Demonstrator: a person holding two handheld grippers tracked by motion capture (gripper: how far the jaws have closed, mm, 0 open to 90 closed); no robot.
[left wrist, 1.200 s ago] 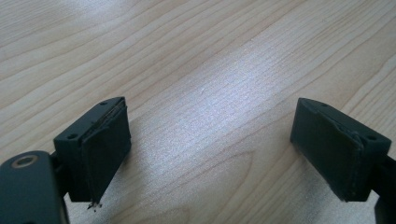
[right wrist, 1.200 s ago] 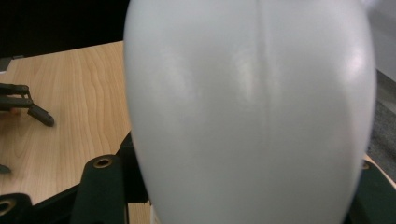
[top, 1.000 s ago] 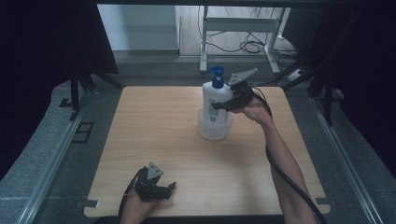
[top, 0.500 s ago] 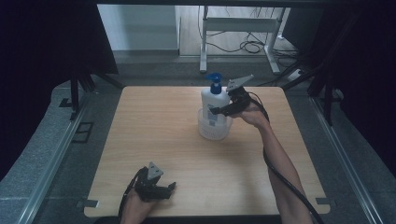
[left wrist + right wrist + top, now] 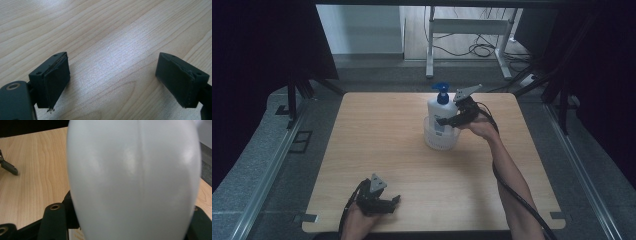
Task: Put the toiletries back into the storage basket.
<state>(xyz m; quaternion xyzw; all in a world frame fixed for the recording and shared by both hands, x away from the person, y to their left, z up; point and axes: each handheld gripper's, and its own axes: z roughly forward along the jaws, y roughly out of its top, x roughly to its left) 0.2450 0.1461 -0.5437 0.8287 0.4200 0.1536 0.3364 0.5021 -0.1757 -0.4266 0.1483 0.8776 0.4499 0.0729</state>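
Observation:
A white pump bottle [image 5: 438,113] with a blue pump head stands with its base inside a clear round container [image 5: 441,140] near the table's far middle. My right gripper [image 5: 451,120] is shut on the bottle's body from the right side. Close up in the right gripper view, the bottle [image 5: 135,180] presses between the jaws. My left gripper [image 5: 388,203] rests by the near edge of the table, open. In the left gripper view its two pads [image 5: 56,82] stand wide apart over bare wood.
The wooden table [image 5: 377,135] has grey metal rails along both sides. A white frame and cables lie on the floor beyond the far edge. The left gripper [image 5: 8,167] shows small at the left of the right gripper view.
The right gripper has lowered the bottle, and its base now sits down in the clear container. The left gripper has stayed put.

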